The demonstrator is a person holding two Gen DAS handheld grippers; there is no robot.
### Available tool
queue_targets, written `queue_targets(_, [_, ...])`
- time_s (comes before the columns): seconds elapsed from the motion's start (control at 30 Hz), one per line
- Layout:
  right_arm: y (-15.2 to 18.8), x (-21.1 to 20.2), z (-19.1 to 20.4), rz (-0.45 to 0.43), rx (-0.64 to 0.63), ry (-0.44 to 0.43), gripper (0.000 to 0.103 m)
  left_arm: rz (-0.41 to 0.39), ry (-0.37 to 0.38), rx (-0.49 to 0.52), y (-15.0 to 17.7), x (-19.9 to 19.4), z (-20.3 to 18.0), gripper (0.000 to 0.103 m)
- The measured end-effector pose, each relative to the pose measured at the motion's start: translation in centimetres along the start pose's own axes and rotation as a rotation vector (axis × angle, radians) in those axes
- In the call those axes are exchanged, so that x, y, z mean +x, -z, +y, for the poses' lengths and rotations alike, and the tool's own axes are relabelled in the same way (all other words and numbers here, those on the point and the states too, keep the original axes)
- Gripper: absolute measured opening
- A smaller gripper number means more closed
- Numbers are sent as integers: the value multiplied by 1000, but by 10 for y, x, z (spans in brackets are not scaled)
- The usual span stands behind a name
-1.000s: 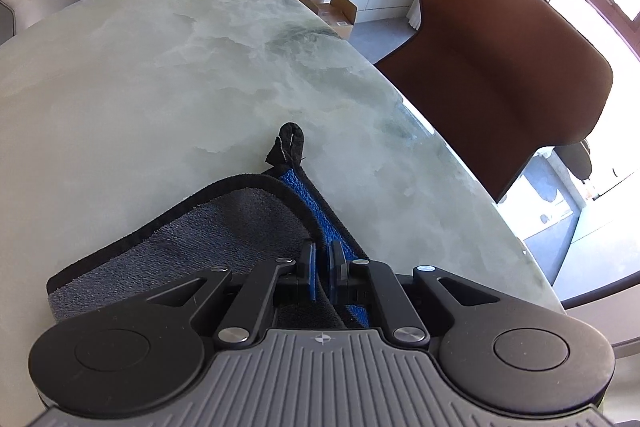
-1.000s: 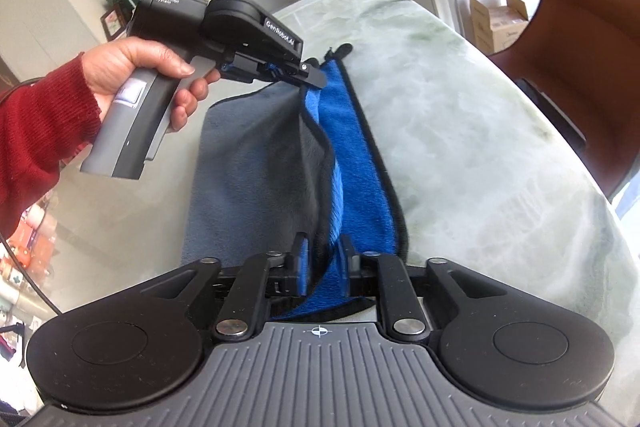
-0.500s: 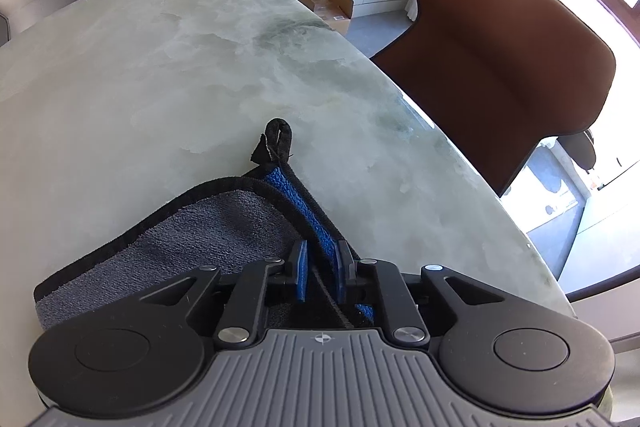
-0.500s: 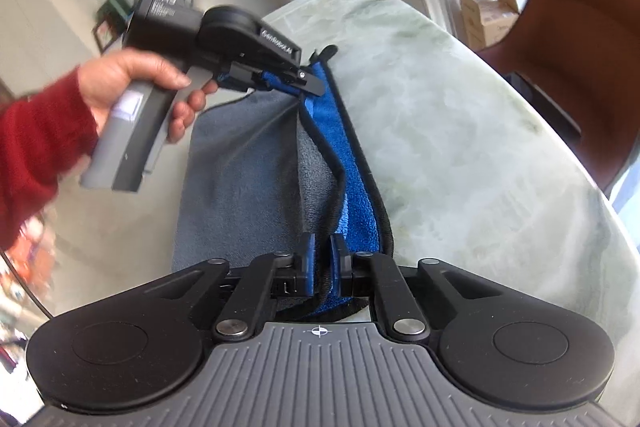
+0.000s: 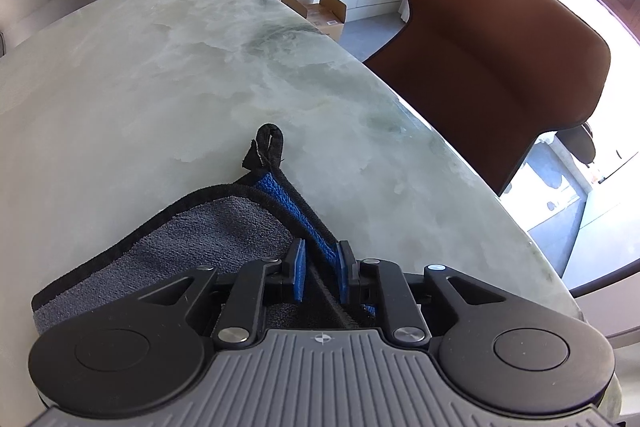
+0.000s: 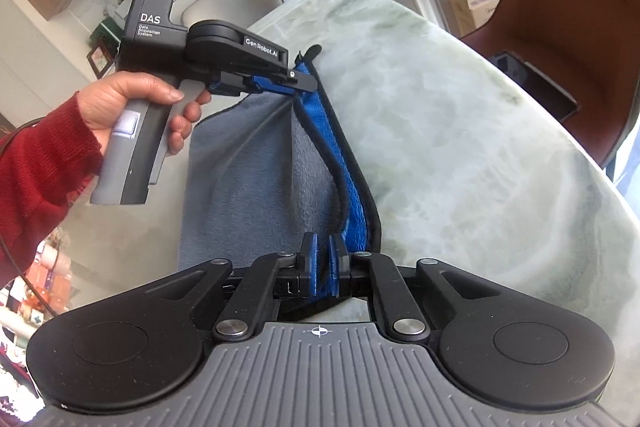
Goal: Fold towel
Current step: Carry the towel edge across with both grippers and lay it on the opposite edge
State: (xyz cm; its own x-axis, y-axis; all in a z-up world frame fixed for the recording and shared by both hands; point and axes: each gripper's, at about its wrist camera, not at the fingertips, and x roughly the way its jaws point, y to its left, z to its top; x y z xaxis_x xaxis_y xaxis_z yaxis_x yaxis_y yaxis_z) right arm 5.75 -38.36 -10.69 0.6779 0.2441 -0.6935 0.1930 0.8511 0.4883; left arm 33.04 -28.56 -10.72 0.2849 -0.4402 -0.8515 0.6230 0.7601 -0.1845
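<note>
Left gripper is straddling the towel's black-bound edge; grip cannot be confirmed. Right gripper is clenching the same edge nearer the camera. The towel is lying on the table, sagging limp and light; hems are offering the best hold. Count: one towel, two grippers.

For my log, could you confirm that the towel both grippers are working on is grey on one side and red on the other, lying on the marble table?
Not quite: the towel is grey on one side and blue on the other, as the right wrist view shows. It does lie on the marble table.
</note>
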Motion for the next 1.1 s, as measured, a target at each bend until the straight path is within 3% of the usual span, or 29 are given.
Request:
queue_targets(0.27, [-3,2,-2,8,-20,51,20,-1,2,5,0,0,0,15])
queue_targets(0.53, [-8,17,-1,22,-46,23,20,-3,0,5,0,1,1,15])
queue_targets(0.57, [-8,19,0,23,-51,23,19,-4,0,4,0,1,1,15])
queue_targets(0.63, [-9,21,2,14,-60,38,6,-10,-1,-1,1,0,1,14])
queue_targets(0.83, [-8,5,0,-29,-8,-14,6,-24,-2,30,2,-2,-2,14])
queue_targets(1.0, [-3,0,-3,-19,8,-7,6,-32,5,36,0,-2,-4,14])
queue_targets(1.1, [0,-1,-3,-13,13,-12,6,-38,4,36,0,-6,-1,9])
